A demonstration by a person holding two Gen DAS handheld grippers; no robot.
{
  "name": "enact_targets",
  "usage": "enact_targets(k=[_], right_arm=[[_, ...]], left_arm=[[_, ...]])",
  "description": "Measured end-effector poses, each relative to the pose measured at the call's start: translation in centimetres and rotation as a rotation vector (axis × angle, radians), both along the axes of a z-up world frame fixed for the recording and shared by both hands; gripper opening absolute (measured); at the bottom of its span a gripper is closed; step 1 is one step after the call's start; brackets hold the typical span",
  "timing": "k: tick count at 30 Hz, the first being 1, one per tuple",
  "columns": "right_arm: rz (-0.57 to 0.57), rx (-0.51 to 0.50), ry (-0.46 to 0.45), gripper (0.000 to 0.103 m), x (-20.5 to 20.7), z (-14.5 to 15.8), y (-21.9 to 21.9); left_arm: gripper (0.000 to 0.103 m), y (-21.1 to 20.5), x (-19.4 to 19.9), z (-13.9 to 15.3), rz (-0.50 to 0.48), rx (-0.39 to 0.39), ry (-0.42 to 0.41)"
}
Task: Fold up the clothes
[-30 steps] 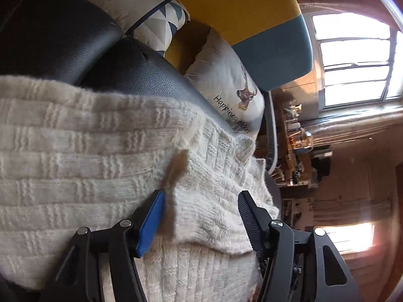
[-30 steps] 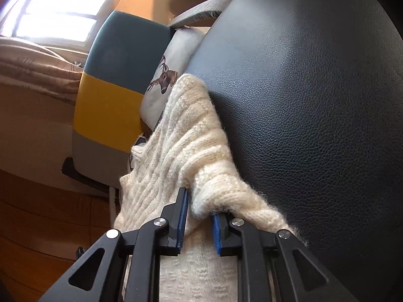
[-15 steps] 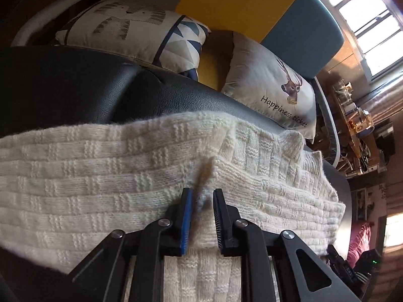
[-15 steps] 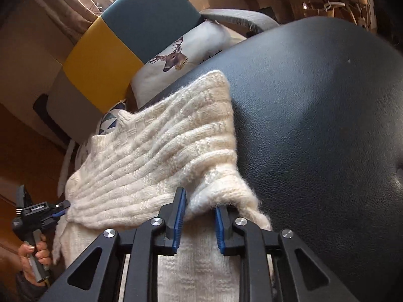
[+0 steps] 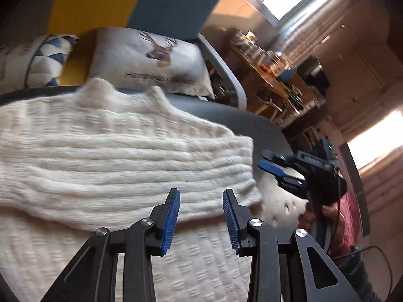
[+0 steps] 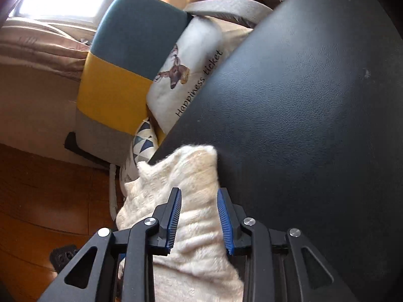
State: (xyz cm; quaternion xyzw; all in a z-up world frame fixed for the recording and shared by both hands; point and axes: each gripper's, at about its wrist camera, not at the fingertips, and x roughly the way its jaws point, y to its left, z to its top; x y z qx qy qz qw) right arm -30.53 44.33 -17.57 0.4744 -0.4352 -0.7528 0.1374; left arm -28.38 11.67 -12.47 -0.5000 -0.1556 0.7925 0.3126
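Note:
A cream knit sweater lies on a black leather seat, its upper part folded over the lower part. My left gripper is open just above the fold's near edge, with nothing held between its blue pads. In the left wrist view, my right gripper hovers off the sweater's right edge, jaws apart, held by a hand. In the right wrist view, the right gripper is open, and the sweater lies loose ahead of and below its fingers.
Behind the seat stands a yellow and teal armchair with a deer pillow and a triangle-patterned pillow. A cluttered table is at the far right. The wooden floor lies left of the seat.
Both grippers were shut on the sweater's fold half a second ago; both have opened and let go. The folded part now rests on the sweater, and both views have shifted.

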Motion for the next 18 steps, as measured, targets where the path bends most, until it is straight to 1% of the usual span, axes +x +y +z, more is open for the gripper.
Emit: enact_targets(k=[3,5,6,8,10,12,13,14,16,17,18], right_arm=[[0.018,-0.044,-0.027,0.031,-1.7,-1.6,-0.1],[0.057,-0.031,-0.024,0.030,-2.5,-2.0,-0.8],[0.083,0.001,-0.017,0.028,-2.9,-2.0,-1.3],[0.144,0.130,0.026,0.018,-3.0,-0.9,-2.5],[0.190,0.238,0.084,0.013,-2.8,1.0,-3.9],[0.229,0.346,0.157,0.012,-2.4,3.3,-5.2],[0.239,0.425,0.195,0.012,-2.2,4.4,-5.8],[0.251,0.504,0.198,0.011,-2.4,4.5,-6.3],[0.283,0.602,0.141,0.011,-3.5,3.0,-6.9],[0.293,0.630,0.123,0.011,-3.8,2.3,-7.1],[0.294,0.632,0.120,0.011,-4.0,1.8,-7.0]], left_arm=[[0.035,4.2,-0.3,-1.0,-0.061,-0.025,-0.006],[0.035,6.1,-0.5,-1.8,-0.082,-0.032,-0.018],[0.035,6.8,-0.6,-2.1,-0.092,-0.043,-0.020],[0.035,8.1,-0.7,-2.8,-0.112,-0.086,-0.014],[0.035,9.4,-0.7,-4.0,-0.140,-0.141,-0.028],[0.035,10.0,-0.2,-4.5,-0.174,-0.171,0.001],[0.035,10.3,0.2,-4.6,-0.190,-0.195,0.024],[0.035,10.7,0.5,-4.5,-0.201,-0.220,0.042],[0.036,11.2,1.0,-4.3,-0.220,-0.265,0.073],[0.037,11.3,1.1,-4.3,-0.221,-0.269,0.076],[0.037,11.4,1.1,-4.3,-0.219,-0.267,0.074]])
